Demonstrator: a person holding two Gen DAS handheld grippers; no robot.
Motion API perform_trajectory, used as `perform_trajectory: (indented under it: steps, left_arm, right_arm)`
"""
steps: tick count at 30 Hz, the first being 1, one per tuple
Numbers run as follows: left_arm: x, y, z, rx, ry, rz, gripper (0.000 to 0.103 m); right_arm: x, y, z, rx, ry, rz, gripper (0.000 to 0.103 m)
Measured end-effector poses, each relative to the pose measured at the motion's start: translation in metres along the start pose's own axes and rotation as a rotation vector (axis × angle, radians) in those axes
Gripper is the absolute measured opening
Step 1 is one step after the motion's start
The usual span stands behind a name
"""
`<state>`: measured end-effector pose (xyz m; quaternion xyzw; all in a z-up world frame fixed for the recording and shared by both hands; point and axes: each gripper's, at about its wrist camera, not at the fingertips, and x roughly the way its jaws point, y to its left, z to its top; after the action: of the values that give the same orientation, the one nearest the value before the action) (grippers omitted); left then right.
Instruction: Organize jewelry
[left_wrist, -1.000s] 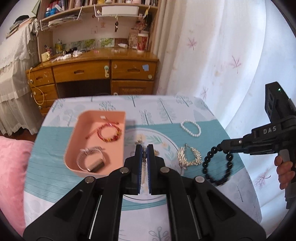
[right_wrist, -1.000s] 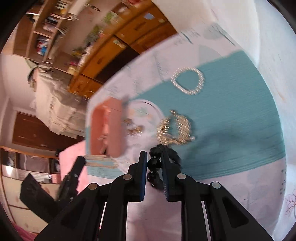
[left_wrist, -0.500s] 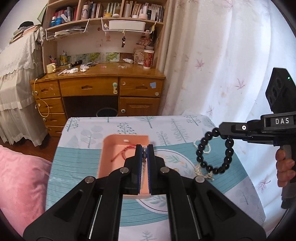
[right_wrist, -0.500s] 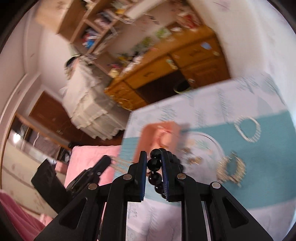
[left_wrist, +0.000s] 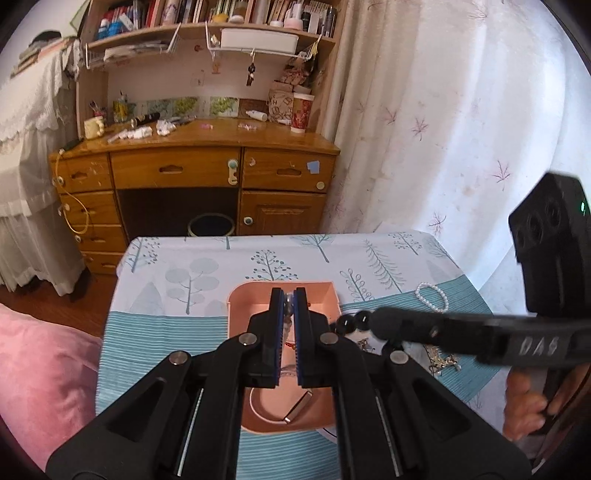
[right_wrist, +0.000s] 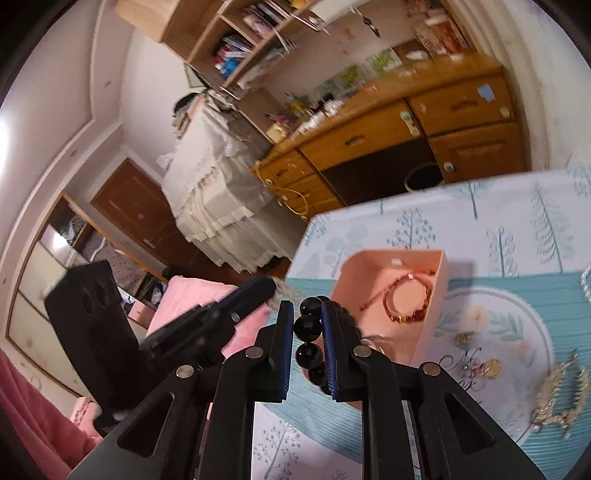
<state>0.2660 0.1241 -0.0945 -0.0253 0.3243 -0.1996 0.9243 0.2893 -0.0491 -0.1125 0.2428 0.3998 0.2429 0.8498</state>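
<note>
We are carrying black beads (right_wrist: 308, 345) clamped in the right tool (right_wrist: 307, 352) toward the pink tray (right_wrist: 436, 306), the left tool (left_wrist: 289, 334) pinched shut on a silvery chain (left_wrist: 288, 308), and next we should be letting go above the tray.

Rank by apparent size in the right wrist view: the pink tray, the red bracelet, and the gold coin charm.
1. pink tray, by far the largest.
2. red bracelet, lying inside the tray.
3. gold coin charm, the smallest, on the tablecloth's round print.
All three lie at a similar distance, so the order is reliable.
</note>
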Motion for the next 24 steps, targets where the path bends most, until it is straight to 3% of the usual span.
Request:
perform_trajectory:
  steps: [5, 6, 7, 8, 9, 11, 12, 16, 24]
  left_arm:
    - [0.024, 0.012, 0.0, -0.029, 0.051, -0.044, 0.004]
    - [0.028, 0.013, 0.0, -0.036, 0.065, -0.046, 0.004]
    - [0.031, 0.014, -0.001, -0.038, 0.078, -0.038, 0.006]
    - [0.034, 0.014, -0.001, -0.038, 0.091, -0.03, 0.015]
    - [0.037, 0.013, -0.001, -0.034, 0.102, -0.023, 0.023]
    - [0.038, 0.01, -0.003, -0.027, 0.104, -0.015, 0.063]
    - [0.036, 0.007, -0.004, -0.026, 0.094, -0.013, 0.066]
    - [0.034, -0.005, -0.009, -0.035, 0.115, -0.034, 0.07]
    - [0.03, -0.046, -0.035, -0.071, 0.204, -0.019, 0.072]
  right_arm:
    - [0.025, -0.016, -0.01, 0.048, 0.017, -0.083, 0.017]
    - [0.026, -0.021, -0.013, 0.057, 0.015, -0.099, 0.022]
    - [0.024, -0.023, -0.014, 0.062, 0.006, -0.122, 0.037]
    - [0.018, -0.027, -0.016, 0.061, -0.012, -0.146, 0.05]
    - [0.015, -0.033, -0.017, 0.057, -0.025, -0.159, 0.053]
    - [0.011, -0.039, -0.018, 0.049, -0.045, -0.188, 0.058]
    - [0.009, -0.042, -0.019, 0.047, -0.046, -0.207, 0.061]
    - [0.001, -0.055, -0.026, 0.028, -0.024, -0.331, 0.09]
    - [-0.015, -0.092, -0.06, -0.098, 0.11, -0.57, 0.091]
